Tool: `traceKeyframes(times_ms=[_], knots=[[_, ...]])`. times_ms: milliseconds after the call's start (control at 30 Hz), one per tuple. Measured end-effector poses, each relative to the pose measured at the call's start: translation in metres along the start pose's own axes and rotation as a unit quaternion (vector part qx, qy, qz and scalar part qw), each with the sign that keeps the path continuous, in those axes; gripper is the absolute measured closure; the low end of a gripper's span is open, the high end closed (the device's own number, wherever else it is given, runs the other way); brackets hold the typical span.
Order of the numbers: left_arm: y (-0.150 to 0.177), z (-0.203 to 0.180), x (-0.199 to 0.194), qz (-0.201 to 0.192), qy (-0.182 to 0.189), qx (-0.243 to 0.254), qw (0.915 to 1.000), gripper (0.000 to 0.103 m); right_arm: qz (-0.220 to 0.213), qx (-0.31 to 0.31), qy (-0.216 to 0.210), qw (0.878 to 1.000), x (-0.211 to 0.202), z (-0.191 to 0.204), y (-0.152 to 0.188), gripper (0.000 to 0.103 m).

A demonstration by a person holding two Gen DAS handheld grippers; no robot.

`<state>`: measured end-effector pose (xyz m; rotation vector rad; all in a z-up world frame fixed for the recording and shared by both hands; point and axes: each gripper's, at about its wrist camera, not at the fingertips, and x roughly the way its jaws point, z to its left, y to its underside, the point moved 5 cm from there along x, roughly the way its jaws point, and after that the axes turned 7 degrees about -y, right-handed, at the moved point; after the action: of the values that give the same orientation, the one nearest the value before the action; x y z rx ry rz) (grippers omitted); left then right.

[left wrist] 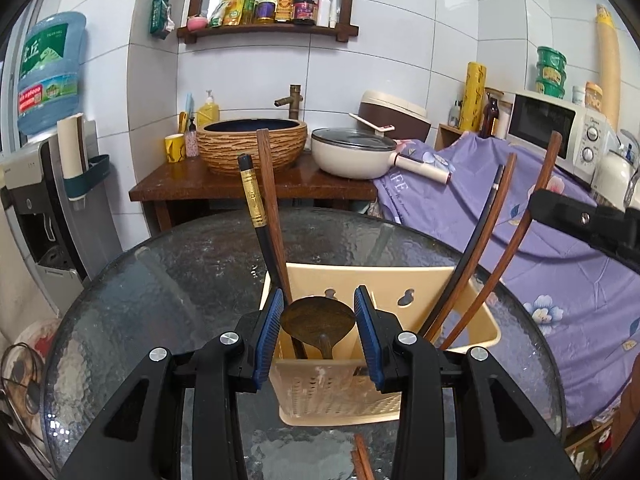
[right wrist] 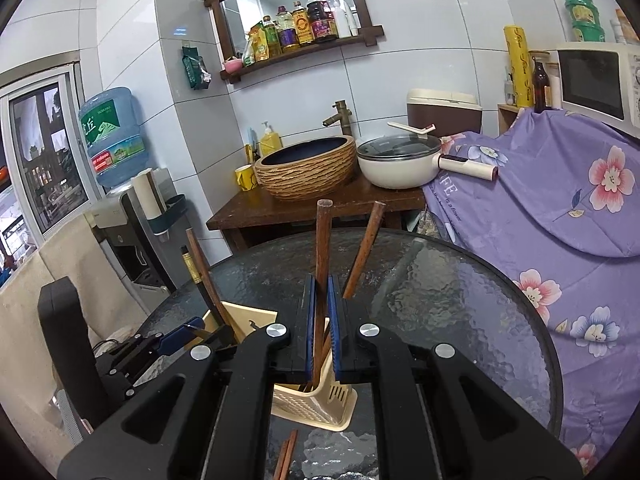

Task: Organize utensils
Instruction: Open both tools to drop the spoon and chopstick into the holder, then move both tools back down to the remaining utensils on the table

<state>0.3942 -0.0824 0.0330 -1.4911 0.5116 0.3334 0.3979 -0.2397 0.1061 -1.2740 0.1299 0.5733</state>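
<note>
A beige plastic utensil holder (left wrist: 340, 392) (right wrist: 316, 404) stands on the round glass table (left wrist: 160, 280). My left gripper (left wrist: 320, 320) is shut on the bowl of a dark wooden spoon (left wrist: 318, 314), whose handle runs down into the holder. My right gripper (right wrist: 322, 308) is shut on a brown wooden chopstick (right wrist: 323, 240) that reaches down into the holder's right end; a second brown chopstick (right wrist: 366, 248) leans beside it. A black chopstick with a gold band (left wrist: 252, 196) and a brown one (left wrist: 270, 184) stand in the holder's left part. Two brown chopsticks (left wrist: 362, 460) lie on the table before the holder.
A purple flowered cloth (left wrist: 560, 280) covers furniture right of the table. Behind it a wooden stand (left wrist: 224, 184) bears a woven basin and a white lidded pot (left wrist: 352, 152). A water dispenser (left wrist: 48, 184) stands at the left, a microwave (left wrist: 560, 124) at the right.
</note>
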Motion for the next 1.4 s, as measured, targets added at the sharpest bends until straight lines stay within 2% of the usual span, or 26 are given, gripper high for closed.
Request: traceKeyframes(times_ms=[100, 167, 200, 233, 300, 400, 500, 633, 733, 867, 1033, 1267, 1400], knots=[[0.001, 0.0, -0.003, -0.004, 0.002, 0.008, 1.0, 0.064, -0.003, -0.001, 0.002, 1.0, 0.0, -0.003, 0.001, 0.095], [0.001, 0.0, -0.009, -0.013, -0.003, 0.013, 0.9998, 0.055, 0.0, -0.005, 0.003, 1.0, -0.001, -0.004, 0.001, 0.095], [0.001, -0.001, -0.012, -0.017, -0.002, 0.013, 0.9998, 0.053, 0.0, -0.007, 0.003, 1.0, -0.001, -0.003, 0.002, 0.089], [0.0, -0.001, -0.015, -0.022, 0.0, 0.013, 0.9997, 0.048, -0.002, -0.01, 0.005, 1.0, -0.003, -0.004, 0.002, 0.075], [-0.001, 0.0, -0.026, -0.035, 0.003, 0.014, 0.9993, 0.044, -0.013, -0.009, 0.006, 1.0, -0.008, -0.005, 0.001, 0.055], [0.002, 0.002, -0.043, -0.054, 0.003, 0.016, 0.9984, 0.035, -0.033, -0.011, 0.01, 0.999, -0.021, -0.006, -0.001, 0.054], [0.011, 0.01, -0.061, -0.068, 0.002, 0.005, 0.9976, 0.023, -0.035, -0.015, 0.007, 0.999, -0.031, -0.006, 0.001, 0.048], [0.029, 0.017, -0.076, -0.061, 0.008, 0.004, 0.9981, 0.018, -0.036, -0.027, 0.008, 0.999, -0.048, -0.002, 0.014, 0.048], [0.046, 0.022, -0.083, -0.044, 0.009, 0.019, 0.9988, 0.013, -0.023, -0.031, -0.006, 0.999, -0.055, 0.004, 0.032, 0.048], [0.076, 0.029, -0.088, -0.017, 0.012, 0.021, 0.9996, 0.012, 0.005, -0.052, -0.019, 0.998, -0.056, 0.017, 0.065, 0.048], [0.11, 0.037, -0.085, 0.016, 0.005, 0.022, 0.9996, 0.012, 0.041, -0.084, -0.017, 0.995, -0.049, 0.027, 0.109, 0.048], [0.148, 0.041, -0.085, 0.052, 0.01, 0.022, 0.9983, 0.013, 0.102, -0.054, -0.027, 0.993, -0.032, 0.017, 0.162, 0.048], [0.165, 0.032, -0.087, 0.063, 0.015, 0.045, 0.9969, 0.022, 0.131, -0.048, -0.025, 0.99, -0.024, 0.014, 0.187, 0.048]])
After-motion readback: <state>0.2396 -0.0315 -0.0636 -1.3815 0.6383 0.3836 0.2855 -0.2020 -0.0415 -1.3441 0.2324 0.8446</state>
